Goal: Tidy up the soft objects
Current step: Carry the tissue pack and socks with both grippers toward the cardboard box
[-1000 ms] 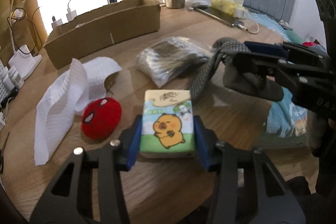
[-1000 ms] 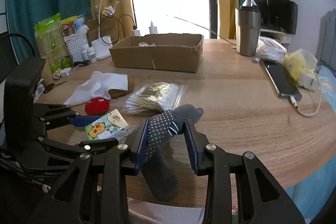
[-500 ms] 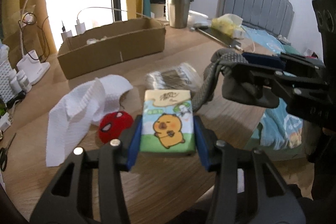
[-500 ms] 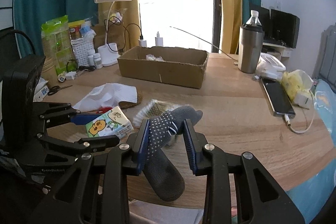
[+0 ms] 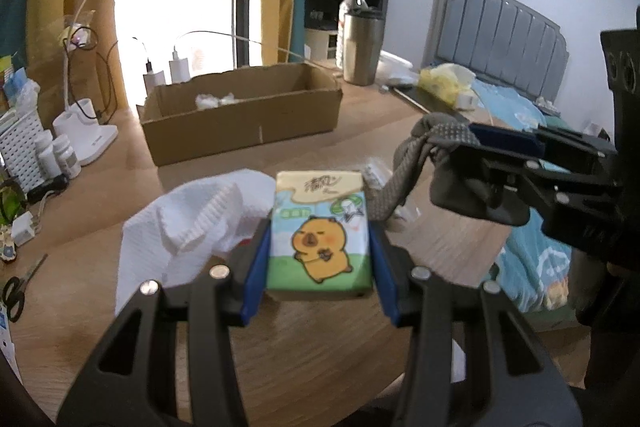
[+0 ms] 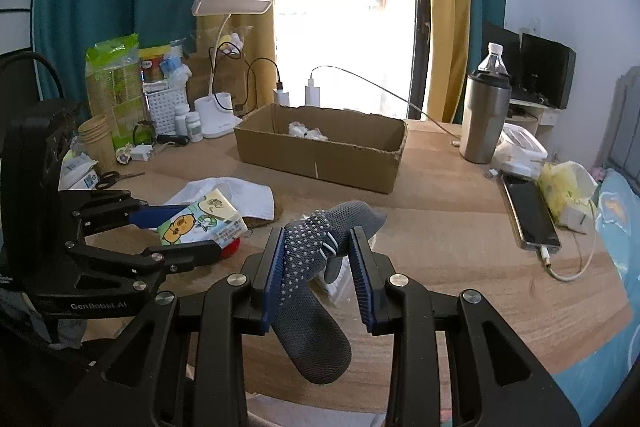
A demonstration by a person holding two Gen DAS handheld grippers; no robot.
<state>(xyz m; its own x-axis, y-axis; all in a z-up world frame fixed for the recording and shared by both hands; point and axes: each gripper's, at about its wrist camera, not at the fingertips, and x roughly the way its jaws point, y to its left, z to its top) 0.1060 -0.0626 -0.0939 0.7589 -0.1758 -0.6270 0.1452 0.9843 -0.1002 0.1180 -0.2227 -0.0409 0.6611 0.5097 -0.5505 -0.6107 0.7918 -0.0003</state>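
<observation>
Tissue pack (image 5: 319, 231) between left hand-held gripper (image 5: 318, 255) fingers.

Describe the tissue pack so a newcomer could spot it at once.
Start at the cardboard box on the wooden table. Nearer the camera, the left gripper holds the tissue pack. Only it bears a cartoon orange capybara.

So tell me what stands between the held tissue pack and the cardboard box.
Nothing visible blocks it. The capybara-print tissue pack is lifted in the left gripper, above the crumpled white paper towel; only bare wooden table lies before the open brown cardboard box.
</observation>
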